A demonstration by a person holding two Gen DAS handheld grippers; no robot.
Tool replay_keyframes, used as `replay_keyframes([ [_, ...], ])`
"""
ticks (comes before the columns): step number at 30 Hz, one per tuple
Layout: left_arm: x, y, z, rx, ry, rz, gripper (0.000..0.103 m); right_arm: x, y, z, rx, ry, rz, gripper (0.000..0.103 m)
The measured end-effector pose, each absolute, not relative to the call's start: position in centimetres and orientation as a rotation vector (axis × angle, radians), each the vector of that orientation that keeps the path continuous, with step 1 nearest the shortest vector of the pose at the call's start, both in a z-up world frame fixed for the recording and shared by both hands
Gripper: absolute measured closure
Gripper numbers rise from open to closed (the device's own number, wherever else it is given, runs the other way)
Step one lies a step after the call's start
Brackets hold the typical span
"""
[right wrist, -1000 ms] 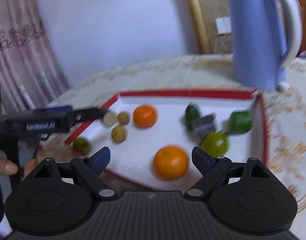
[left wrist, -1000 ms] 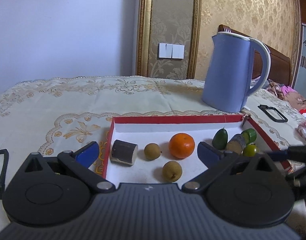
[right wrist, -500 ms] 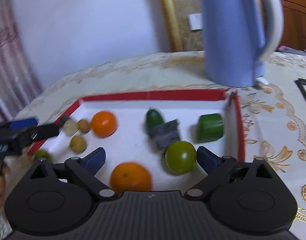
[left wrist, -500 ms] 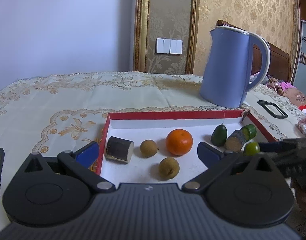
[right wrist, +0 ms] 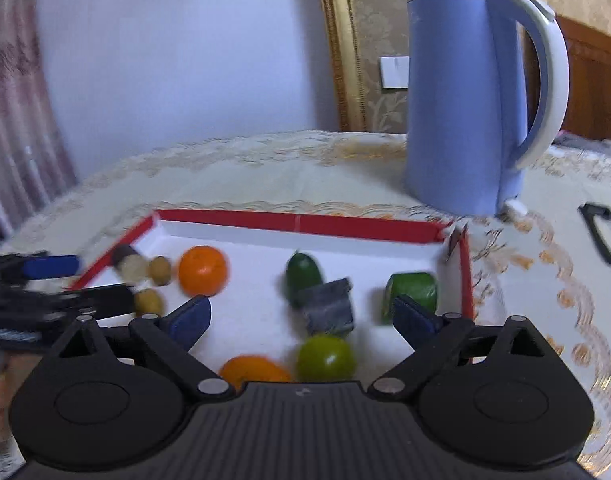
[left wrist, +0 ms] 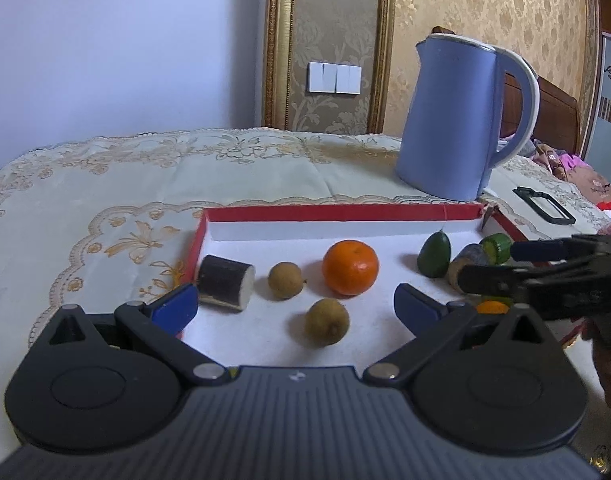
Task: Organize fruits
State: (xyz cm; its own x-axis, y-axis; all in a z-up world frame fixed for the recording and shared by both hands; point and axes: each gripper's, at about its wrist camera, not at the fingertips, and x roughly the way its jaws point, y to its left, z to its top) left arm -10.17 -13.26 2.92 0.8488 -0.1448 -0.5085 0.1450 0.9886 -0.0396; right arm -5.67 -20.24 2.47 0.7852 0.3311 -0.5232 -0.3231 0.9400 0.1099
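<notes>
A white tray with a red rim (left wrist: 337,213) (right wrist: 297,222) holds an orange (left wrist: 350,267) (right wrist: 203,271), two brown longans (left wrist: 285,280) (left wrist: 327,322), a dark cut cylinder (left wrist: 224,283), a dark green fruit (left wrist: 435,254) (right wrist: 303,276), a grey chunk (right wrist: 329,310), a green cut piece (right wrist: 413,292), a round green fruit (right wrist: 325,358) and a second orange (right wrist: 253,370). My left gripper (left wrist: 295,308) stands open over the tray's near left part. My right gripper (right wrist: 301,320) is open wide above the grey chunk, gripping nothing.
A tall blue kettle (left wrist: 461,120) (right wrist: 473,100) stands just behind the tray's far right corner. A black frame-like object (left wrist: 543,204) lies on the embroidered cloth to the right. The right gripper's fingers (left wrist: 545,272) reach into the left wrist view.
The right gripper's jaws have widened and it has swung right across the tray; the near orange slid from between its fingers to the lower left. The left gripper has hardly moved.
</notes>
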Motion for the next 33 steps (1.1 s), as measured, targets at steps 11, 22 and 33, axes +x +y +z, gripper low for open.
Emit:
replay_keyframes([
  [11, -9.9, -12.8, 2.5, -0.001, 0.568, -0.165, 0.000, -3.6, -17.8, 1.7, -0.172, 0.624, 0.340, 0.071],
  [22, -7.8, -14.3, 0.7, -0.023, 0.674, -0.226, 0.000, -4.5, -18.8, 1.5, -0.144, 0.592, 0.335, 0.074],
  [33, -7.3, -15.3, 0.0, 0.025, 0.628, -0.158, 0.018, -8.2, -21.5, 3.0, -0.098, 0.488, 0.355, 0.074],
])
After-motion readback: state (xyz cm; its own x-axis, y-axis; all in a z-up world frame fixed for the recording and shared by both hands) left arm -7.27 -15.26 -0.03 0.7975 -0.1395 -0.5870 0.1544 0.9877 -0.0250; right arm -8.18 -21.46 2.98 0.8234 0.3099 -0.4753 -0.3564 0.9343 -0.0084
